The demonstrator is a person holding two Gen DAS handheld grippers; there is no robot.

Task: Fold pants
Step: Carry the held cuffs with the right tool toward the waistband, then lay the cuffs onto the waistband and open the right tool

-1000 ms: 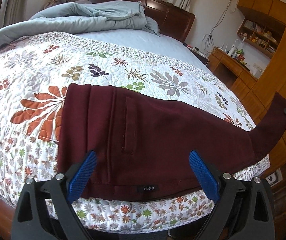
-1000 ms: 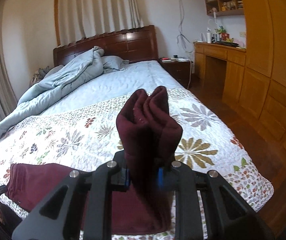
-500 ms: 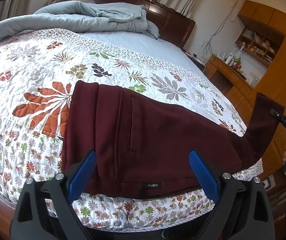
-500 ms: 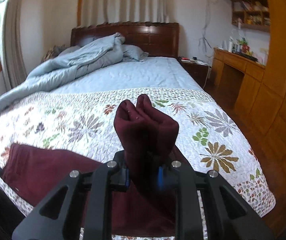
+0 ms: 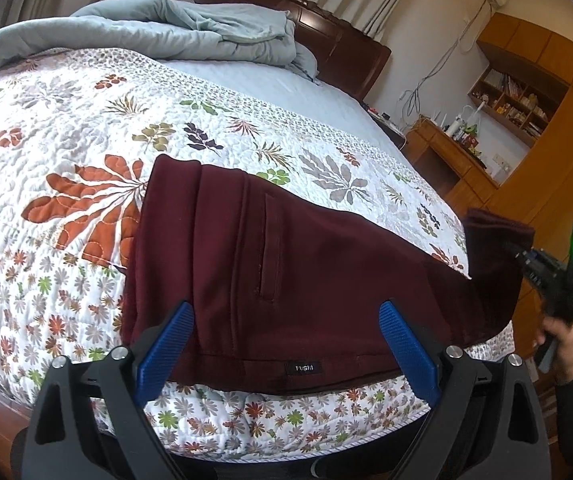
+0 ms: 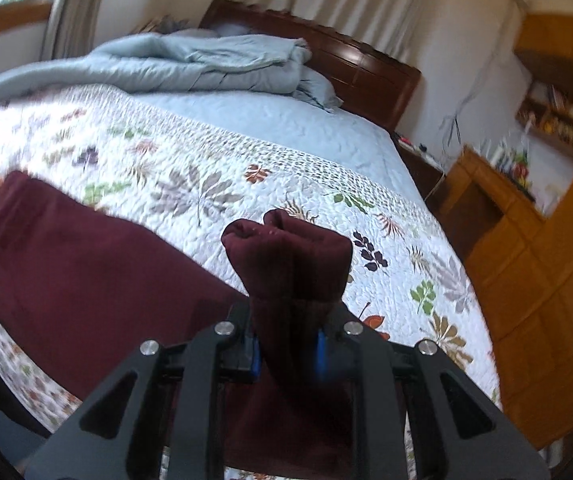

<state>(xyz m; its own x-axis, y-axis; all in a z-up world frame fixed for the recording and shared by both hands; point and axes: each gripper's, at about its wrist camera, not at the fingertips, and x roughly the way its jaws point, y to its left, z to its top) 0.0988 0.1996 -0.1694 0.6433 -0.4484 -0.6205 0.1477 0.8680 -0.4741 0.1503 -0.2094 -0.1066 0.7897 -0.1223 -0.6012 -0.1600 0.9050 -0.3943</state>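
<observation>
**One pair of maroon pants, two grippers, one bed**

Nearest in the left wrist view is the left gripper (image 5: 286, 340), its two blue-padded fingers (image 5: 164, 350) spread wide apart with nothing between them, hovering just above the near edge of the bed. In the right wrist view the right gripper (image 6: 286, 354) is clenched on a bunched end of cloth, which rises between its blue pads as two rounded lobes.

There is a single pair of pants (image 5: 278, 264), dark maroon, thick and soft-looking. The waist part lies flat on the floral quilt (image 5: 66, 152) along the near edge of the bed, the lower hem just at the quilt's border. Vertical seams and one narrow slit pocket (image 5: 268, 248) run down the cloth, and one small black label (image 5: 306, 368) with pale lettering sits at the near hem. To the right the fabric lifts off the mattress and runs up to the right gripper (image 5: 526, 256), seen there beside a green light, with one hand (image 5: 562, 344) holding it.

Beyond the pants the quilt shows leaf and flower prints in orange, green, grey and purple. Farther back lies one rumpled pale blue duvet (image 5: 174, 24) against one dark wooden headboard (image 5: 342, 48). At the far right stand a wooden desk (image 5: 450, 152) and shelves (image 5: 514, 96), with curtains behind.
</observation>
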